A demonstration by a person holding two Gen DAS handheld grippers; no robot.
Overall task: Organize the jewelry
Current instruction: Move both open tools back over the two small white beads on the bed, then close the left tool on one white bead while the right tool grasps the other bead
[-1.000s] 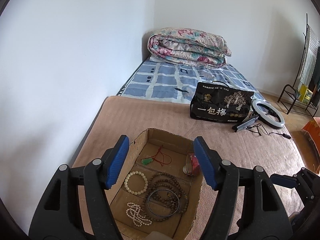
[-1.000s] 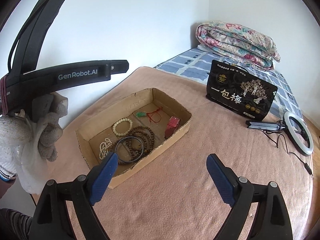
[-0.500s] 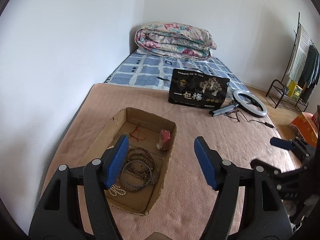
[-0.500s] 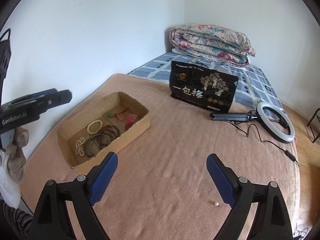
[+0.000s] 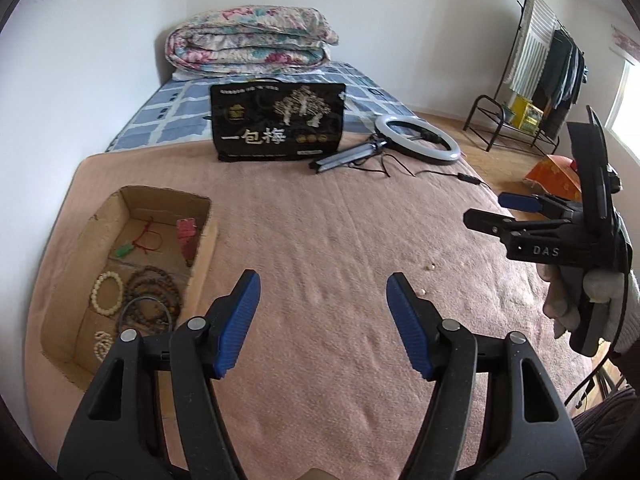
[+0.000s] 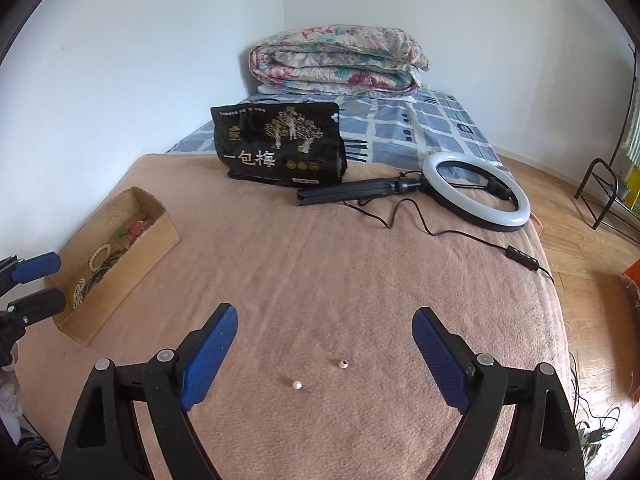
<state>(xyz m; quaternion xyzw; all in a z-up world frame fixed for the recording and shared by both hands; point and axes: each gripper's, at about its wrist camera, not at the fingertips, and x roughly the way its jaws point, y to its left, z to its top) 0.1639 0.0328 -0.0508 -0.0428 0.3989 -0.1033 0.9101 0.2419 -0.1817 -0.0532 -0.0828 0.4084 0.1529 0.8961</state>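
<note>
A shallow cardboard box (image 5: 202, 256) (image 6: 132, 256) lies at the left of the pink blanket and holds bead bracelets (image 5: 154, 286), a white bead bracelet (image 5: 106, 292), a green pendant on red cord (image 5: 124, 250) and a red item (image 5: 186, 230). Two small pearl earrings (image 6: 297, 385) (image 6: 343, 364) lie loose on the blanket between my right gripper's fingers; they also show in the left wrist view (image 5: 430, 267) (image 5: 421, 292). My left gripper (image 5: 322, 324) is open and empty above the blanket, right of the box. My right gripper (image 6: 324, 356) is open and empty just above the earrings.
A black printed bag (image 5: 278, 122) stands at the back of the blanket. A ring light (image 6: 476, 190) with tripod and cable lies beside it. A folded floral quilt (image 6: 336, 60) sits by the wall. A clothes rack (image 5: 536, 76) stands on the floor at right.
Both grippers have swung right, away from the box. The two pearl earrings have come into view under my right gripper. Both stay open.
</note>
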